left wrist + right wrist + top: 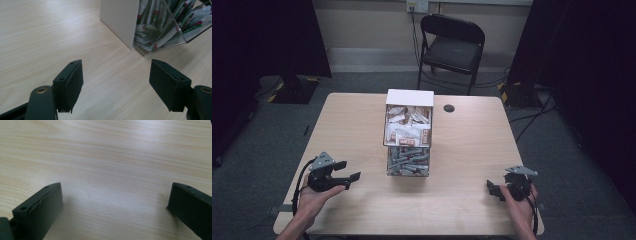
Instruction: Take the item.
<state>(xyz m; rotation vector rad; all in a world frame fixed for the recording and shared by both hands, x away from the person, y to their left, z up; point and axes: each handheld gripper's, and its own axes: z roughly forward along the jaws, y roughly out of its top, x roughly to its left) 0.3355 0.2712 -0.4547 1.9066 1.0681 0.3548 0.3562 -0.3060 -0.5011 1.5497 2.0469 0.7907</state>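
A clear two-level box [408, 132] with a white back stands mid-table. White and red sachets [408, 127] fill its upper level and grey packets [408, 162] its lower one. My left gripper [352, 170] is held in a hand at the front left, jaws pointing toward the box, open with nothing between them. In the left gripper view the gripper [116, 75] stands wide over bare wood, with the box's white wall [120, 20] and sachets [162, 25] ahead to the right. My right gripper [492, 189] rests low at the front right, open and empty. Bare wood lies between its jaws [115, 200].
The light wooden table [472, 150] has a small black round hole [449, 108] right of the box. A black folding chair [452, 47] stands behind the far edge. Dark panels flank the table at left and right. Cables run across the grey floor.
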